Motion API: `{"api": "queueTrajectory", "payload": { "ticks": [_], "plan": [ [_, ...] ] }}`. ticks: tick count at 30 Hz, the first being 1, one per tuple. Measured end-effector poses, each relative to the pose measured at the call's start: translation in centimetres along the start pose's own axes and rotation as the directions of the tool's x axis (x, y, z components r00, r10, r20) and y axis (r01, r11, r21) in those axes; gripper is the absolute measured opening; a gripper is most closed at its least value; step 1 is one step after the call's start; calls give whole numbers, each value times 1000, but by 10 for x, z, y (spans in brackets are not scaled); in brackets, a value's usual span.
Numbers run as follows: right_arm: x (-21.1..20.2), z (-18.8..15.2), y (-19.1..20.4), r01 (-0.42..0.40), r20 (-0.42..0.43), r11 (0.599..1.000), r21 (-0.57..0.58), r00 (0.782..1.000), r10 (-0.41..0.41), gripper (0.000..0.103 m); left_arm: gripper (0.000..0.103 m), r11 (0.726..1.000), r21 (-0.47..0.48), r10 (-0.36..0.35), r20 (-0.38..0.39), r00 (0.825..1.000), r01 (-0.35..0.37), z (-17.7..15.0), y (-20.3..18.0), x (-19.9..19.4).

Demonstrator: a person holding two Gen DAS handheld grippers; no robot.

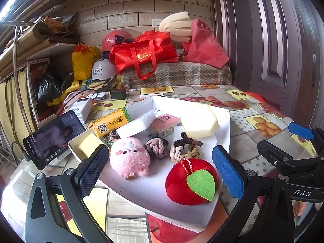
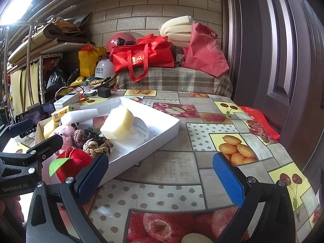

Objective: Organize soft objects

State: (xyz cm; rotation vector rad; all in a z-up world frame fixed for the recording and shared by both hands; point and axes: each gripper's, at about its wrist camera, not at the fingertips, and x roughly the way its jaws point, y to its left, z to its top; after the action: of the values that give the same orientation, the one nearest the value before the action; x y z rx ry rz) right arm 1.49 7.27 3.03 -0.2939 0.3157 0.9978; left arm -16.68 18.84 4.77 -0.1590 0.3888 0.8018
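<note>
In the white tray (image 1: 222, 139), foam (image 1: 135, 124) partly hid the pink box (image 1: 167, 124). The red plush apple (image 1: 190, 180), green-leafed, lay at the near corner beside the pink plush (image 1: 129, 157). Left gripper (image 1: 160, 174) and right gripper (image 2: 160, 177) stood wide open, holding nothing.

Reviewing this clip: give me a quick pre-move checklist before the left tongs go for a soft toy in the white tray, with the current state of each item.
1. Left tongs open: ok, jaws spread wide.
2. Left tongs empty: ok.
3. Red plush apple reachable: ok, it lies between the jaws at the near end of the white tray.
4. Pink plush toy clear of the closing path: cannot tell, it lies near the left jaw.
5. Right tongs out of the way: ok, open and empty over the tablecloth.
</note>
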Motion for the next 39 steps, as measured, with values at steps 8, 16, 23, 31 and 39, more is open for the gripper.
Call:
{"api": "queueTrajectory", "payload": {
  "ticks": [8, 16, 23, 31, 39],
  "plan": [
    [-37, -14, -35, 36, 15, 997, 69, 999, -37, 103, 103, 1000, 16, -24, 37, 999, 23, -10, -21, -30],
    [-93, -26, -63, 70, 166, 986, 154, 981, -96, 103, 103, 1000, 4, -6, 81, 997, 5, -9, -27, -48],
    [-119, -32, -59, 75, 275, 987, 140, 955, -111, 103, 103, 999, -25, -34, 46, 998, 35, -11, -27, -48],
    [-117, -32, -62, 79, 274, 985, 153, 954, -119, 103, 103, 985, 162, 37, 112, 993, -55, -8, -62, -41],
    [-118, -35, -66, 79, 268, 981, 175, 955, -125, 103, 103, 992, 110, 56, 49, 997, -61, -8, -50, -32]
  ]
}}
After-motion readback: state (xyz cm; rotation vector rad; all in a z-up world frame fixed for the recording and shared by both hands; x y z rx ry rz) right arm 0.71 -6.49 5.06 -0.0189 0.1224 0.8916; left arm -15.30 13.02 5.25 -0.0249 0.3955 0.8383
